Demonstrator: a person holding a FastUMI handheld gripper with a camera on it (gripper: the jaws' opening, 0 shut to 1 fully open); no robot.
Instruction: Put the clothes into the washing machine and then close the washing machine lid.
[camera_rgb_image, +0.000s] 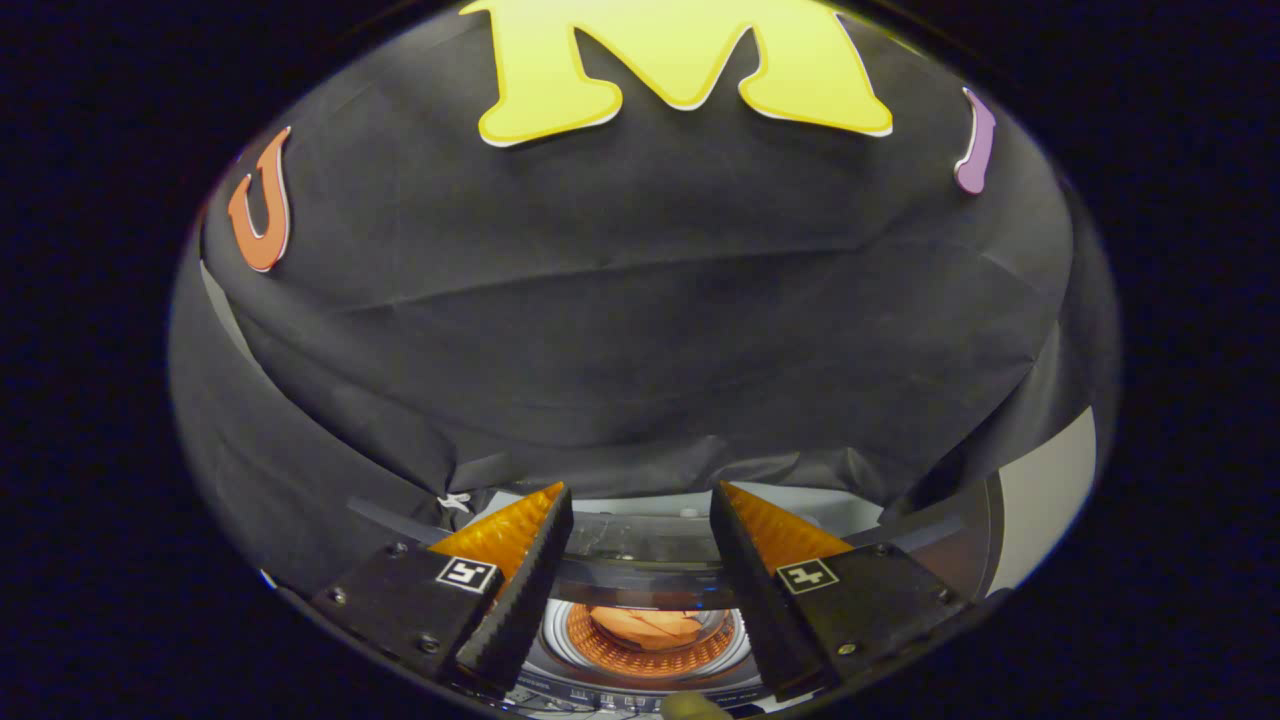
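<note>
- Gripper (640, 545) held high above the washing machine (650, 675), looking mostly at the booth wall; fingers spread wide, nothing between them.
- Left finger (515, 560): tip points up toward the fold of black cloth at the foot of the wall. It touches nothing that I can see.
- Between the fingers, low down: round drum opening (600, 650) of the washing machine, top-loading type, seen from above and slightly behind.
- Clothes (648, 627): an orange bundle lying inside the drum, sitting toward the middle. Judged to be already loaded, so the first half of the task looks done.
- Lid (640, 540): a dark, see-through panel standing raised across the gap between the fingers, just above the drum opening. Its long edge runs left to right, crosswise to the fingers. Still open.
- Key relation: the lid lies ahead of and below the fingertips, centred between them; the gripper seems to need to drop and come forward to reach its upper edge and tip it down over the drum.
- Right finger (745, 555): mirrors the left one, also free.
- Far right: a pale panel (1045, 500) beyond the cloth; I cannot tell what it is.
- Risk, as a guess: the lid edge is thin and may slip off a finger.
</note>
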